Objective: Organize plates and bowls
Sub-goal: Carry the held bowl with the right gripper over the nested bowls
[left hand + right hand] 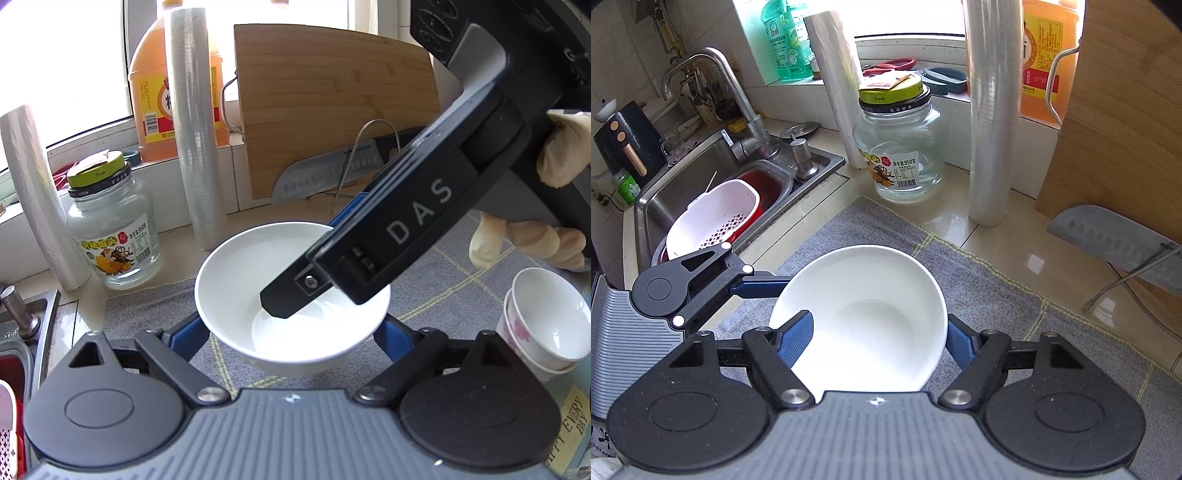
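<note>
A plain white bowl (236,280) hangs over the grey mat (147,306), gripped from two sides. My left gripper (291,332) is shut on it, blue pads against its outer wall left and right. My right gripper (306,266) comes down from the upper right, one black finger inside the bowl, the blue one past the far rim. In the right wrist view the bowl (871,295) sits in my right gripper (879,321), left pad inside the rim, right pad outside. One of the left gripper's fingers (757,287) touches the bowl's left side.
Two stacked flowered cups (546,321) stand at the right on the mat. Behind are a glass jar (897,147), two film rolls (990,122), a cutting board (332,107) and a cleaver (1115,247) on a wire stand. The sink (683,184) holds a white colander (716,218).
</note>
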Motion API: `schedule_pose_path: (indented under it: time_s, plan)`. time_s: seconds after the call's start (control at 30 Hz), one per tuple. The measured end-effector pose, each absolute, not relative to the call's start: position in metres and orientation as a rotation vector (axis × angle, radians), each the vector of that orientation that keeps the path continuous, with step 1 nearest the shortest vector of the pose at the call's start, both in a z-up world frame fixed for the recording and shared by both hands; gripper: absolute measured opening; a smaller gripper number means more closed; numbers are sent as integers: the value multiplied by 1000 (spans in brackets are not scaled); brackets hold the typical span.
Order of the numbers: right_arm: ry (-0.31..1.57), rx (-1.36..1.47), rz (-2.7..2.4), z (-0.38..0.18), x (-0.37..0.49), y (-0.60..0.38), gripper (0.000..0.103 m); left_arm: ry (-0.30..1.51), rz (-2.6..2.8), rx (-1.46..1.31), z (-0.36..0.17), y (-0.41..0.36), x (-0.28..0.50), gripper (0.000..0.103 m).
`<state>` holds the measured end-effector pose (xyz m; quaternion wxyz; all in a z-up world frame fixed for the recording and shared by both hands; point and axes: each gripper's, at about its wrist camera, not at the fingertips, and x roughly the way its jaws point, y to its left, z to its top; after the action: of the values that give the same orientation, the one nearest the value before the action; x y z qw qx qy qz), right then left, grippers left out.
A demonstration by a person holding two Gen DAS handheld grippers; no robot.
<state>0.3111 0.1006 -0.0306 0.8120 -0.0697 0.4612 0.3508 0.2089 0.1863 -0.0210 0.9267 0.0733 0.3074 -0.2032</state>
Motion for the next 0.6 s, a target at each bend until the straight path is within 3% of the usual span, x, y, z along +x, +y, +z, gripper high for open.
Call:
schedule_pose_path:
  time_s: [0.6]
  plan:
    - [957,-70,671,-11,245,46,81,644,-527,198,3,151,160,94]
